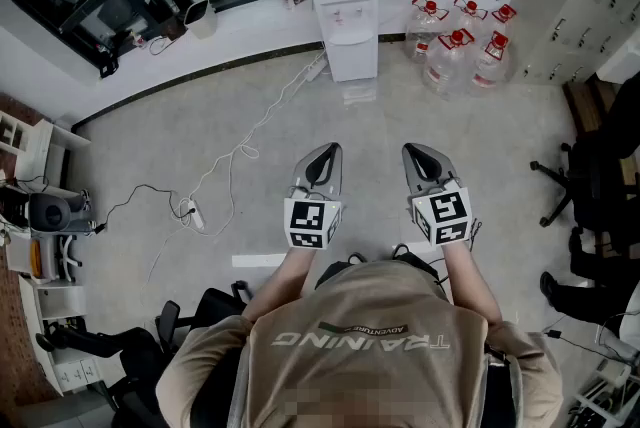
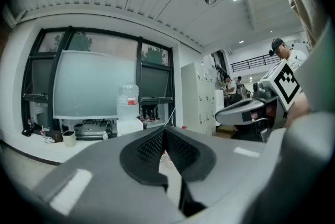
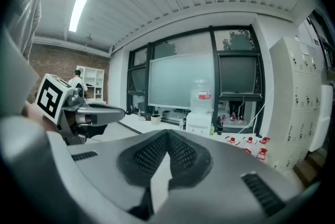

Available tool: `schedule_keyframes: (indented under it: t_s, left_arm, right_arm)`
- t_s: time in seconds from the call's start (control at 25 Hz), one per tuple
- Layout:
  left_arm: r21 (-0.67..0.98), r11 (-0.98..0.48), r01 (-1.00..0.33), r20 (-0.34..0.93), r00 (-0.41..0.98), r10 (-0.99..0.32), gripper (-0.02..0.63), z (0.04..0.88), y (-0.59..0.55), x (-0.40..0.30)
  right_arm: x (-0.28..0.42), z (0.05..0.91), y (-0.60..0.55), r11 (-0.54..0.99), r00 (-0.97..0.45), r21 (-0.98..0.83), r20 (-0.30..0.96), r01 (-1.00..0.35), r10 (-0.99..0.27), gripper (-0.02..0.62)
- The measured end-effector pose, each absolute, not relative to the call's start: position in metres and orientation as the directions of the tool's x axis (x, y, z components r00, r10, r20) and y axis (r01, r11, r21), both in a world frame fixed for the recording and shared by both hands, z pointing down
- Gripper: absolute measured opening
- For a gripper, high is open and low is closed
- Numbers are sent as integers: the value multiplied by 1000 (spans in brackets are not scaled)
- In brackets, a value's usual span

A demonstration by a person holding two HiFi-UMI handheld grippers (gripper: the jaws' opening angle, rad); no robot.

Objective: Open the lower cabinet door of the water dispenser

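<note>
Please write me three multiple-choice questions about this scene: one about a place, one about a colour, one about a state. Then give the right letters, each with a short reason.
1. Where does the group of spare water bottles stand in the head view?
A. right of the water dispenser
B. left of it
C. between the two tongs

2. What colour are the bottle caps?
A. blue
B. red
C. green

3. How are the right tongs?
A. wide open
B. shut on a door handle
C. shut, holding nothing

Answers:
1 A: the bottles cluster at the dispenser's right.
2 B: every cap that shows is red.
3 C: the pads meet at the tip with nothing between them.
</note>
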State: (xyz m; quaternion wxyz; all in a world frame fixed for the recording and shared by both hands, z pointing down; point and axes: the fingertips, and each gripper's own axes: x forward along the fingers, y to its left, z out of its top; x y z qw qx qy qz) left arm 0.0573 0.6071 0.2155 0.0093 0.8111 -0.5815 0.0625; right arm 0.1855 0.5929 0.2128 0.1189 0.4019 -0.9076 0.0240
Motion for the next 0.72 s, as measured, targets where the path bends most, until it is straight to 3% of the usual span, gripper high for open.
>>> schedule_keyframes:
  t_s: [0.28, 0.72]
  left_arm:
    - [-3, -360, -933, 146, 356, -923, -2, 236, 601, 33]
    - [-10, -353, -936, 171, 346, -922, 0, 240, 561, 40]
  right_arm:
    - [161, 231, 590, 650, -618, 42, 267, -759, -739, 8]
    - [176, 240, 548, 636, -618, -5, 244, -772, -748, 8]
